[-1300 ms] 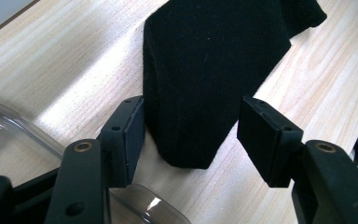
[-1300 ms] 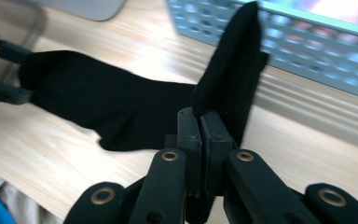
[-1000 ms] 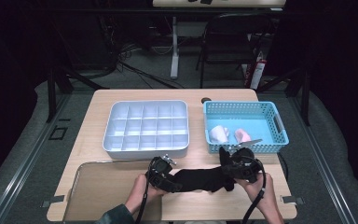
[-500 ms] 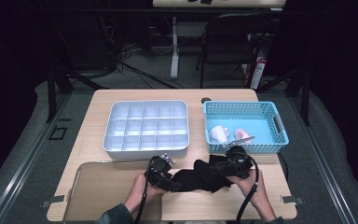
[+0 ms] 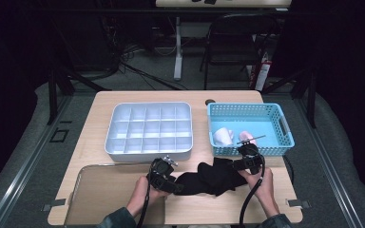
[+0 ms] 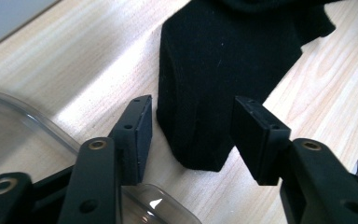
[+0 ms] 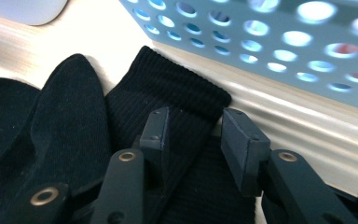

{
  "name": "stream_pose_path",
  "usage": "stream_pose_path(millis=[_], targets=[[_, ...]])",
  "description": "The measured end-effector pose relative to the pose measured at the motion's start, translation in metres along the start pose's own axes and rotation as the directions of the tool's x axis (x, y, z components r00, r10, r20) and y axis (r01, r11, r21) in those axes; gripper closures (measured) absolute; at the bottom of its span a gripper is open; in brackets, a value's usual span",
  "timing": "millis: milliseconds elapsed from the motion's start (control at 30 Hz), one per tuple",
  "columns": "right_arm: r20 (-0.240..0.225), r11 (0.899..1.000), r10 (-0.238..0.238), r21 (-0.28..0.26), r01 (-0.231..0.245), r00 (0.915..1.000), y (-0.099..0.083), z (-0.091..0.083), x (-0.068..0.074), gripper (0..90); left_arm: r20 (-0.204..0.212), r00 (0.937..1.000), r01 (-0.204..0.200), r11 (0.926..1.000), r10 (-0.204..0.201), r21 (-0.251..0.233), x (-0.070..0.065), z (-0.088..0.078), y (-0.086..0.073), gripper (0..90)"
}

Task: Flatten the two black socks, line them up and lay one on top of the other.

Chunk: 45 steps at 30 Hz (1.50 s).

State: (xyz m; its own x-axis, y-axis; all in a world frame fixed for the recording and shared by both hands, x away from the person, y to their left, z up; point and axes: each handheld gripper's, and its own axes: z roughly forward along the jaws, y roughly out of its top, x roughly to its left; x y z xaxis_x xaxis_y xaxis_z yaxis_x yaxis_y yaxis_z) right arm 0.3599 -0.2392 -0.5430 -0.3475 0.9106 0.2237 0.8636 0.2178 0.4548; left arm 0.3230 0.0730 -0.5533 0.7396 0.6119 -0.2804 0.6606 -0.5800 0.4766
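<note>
A black sock point(image 5: 209, 178) lies bunched on the wooden table between my two grippers. My left gripper point(image 5: 176, 186) points right at its toe end. In the left gripper view its jaws point(image 6: 198, 135) straddle that end of the sock point(image 6: 214, 70); they have just been closing, but the pads do not press it. My right gripper point(image 5: 235, 165) is at the sock's other end, in front of the blue basket. In the right gripper view its jaws point(image 7: 196, 135) stand apart over the ribbed cuff point(image 7: 177, 93), having just been opening.
A blue perforated basket point(image 5: 249, 107) at the back right holds a white item point(image 5: 222, 136) and a pink one point(image 5: 247, 137). A grey divided tray point(image 5: 147, 104) stands behind the left gripper. A clear shallow tray point(image 5: 104, 190) lies at the front left.
The right gripper's jaws have parted over the cuff and the hand has sunk toward the table. The sock, stretched out before, now lies bunched. The left hand has stayed put.
</note>
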Motion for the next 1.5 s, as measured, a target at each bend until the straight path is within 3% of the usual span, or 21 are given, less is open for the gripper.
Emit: stream_pose_path(millis=[167, 300, 400, 700, 867, 1000, 1167, 1233, 1333, 1400, 1500], targets=[[0.020, 0.999, -0.003, 0.040, 0.002, 0.9998, -0.001, 0.009, 0.002, 69.6, 0.007, 1.0000, -0.002, 0.9999, 0.002, 0.014, 0.001, 0.001, -0.001, 57.9], [0.004, 1.000, 0.004, 0.025, -0.004, 1.0000, -0.003, 0.009, 0.002, 83.3, 0.015, 0.9999, 0.001, 0.9997, -0.001, 0.023, 0.000, 0.004, -0.002, 64.2], [0.001, 1.000, 0.007, 0.014, -0.007, 1.0000, -0.004, 0.007, 0.001, 86.1, 0.014, 0.9999, -0.006, 0.9994, 0.005, 0.033, -0.001, 0.006, -0.002, 66.4], [0.012, 0.996, 0.001, -0.088, 0.001, 0.9999, -0.011, -0.025, 0.005, 86.7, 0.017, 0.9998, -0.007, 0.9994, 0.006, 0.033, -0.004, 0.008, -0.003, 79.4], [0.040, 0.992, 0.041, -0.122, -0.036, 0.9984, -0.020, -0.043, -0.001, 86.7, 0.013, 0.9999, -0.006, 0.9995, 0.006, 0.031, -0.006, 0.008, -0.002, 82.8], [0.058, 0.989, 0.089, -0.121, -0.082, 0.9943, -0.026, -0.047, -0.013, 86.5, 0.013, 0.9999, -0.003, 0.9996, 0.003, 0.027, -0.006, 0.008, -0.002, 83.0], [0.097, 0.992, 0.117, -0.056, -0.112, 0.9884, -0.034, -0.040, -0.025, 80.6, 0.016, 0.9999, -0.002, 0.9993, 0.002, 0.037, -0.006, 0.008, -0.001, 80.3], [0.127, 0.995, 0.094, -0.044, -0.089, 0.9874, -0.034, -0.041, -0.026, 76.3, 0.021, 0.9998, -0.002, 0.9992, 0.001, 0.039, -0.006, 0.007, -0.001, 76.9], [0.108, 0.995, 0.053, -0.088, -0.044, 0.9927, -0.030, -0.050, -0.019, 71.1, 0.031, 0.9995, -0.004, 0.9993, 0.003, 0.037, -0.005, 0.006, -0.001, 71.7], [0.060, 0.994, 0.003, -0.111, 0.004, 0.9982, -0.027, -0.053, -0.012, 68.6, 0.035, 0.9994, -0.005, 0.9994, 0.004, 0.035, -0.005, 0.006, 0.000, 68.2], [-0.020, 0.994, -0.077, -0.084, 0.075, 0.9969, -0.016, -0.042, -0.001, 66.4, 0.030, 0.9996, 0.000, 0.9997, 0.000, 0.023, -0.005, 0.004, 0.000, 66.0]])
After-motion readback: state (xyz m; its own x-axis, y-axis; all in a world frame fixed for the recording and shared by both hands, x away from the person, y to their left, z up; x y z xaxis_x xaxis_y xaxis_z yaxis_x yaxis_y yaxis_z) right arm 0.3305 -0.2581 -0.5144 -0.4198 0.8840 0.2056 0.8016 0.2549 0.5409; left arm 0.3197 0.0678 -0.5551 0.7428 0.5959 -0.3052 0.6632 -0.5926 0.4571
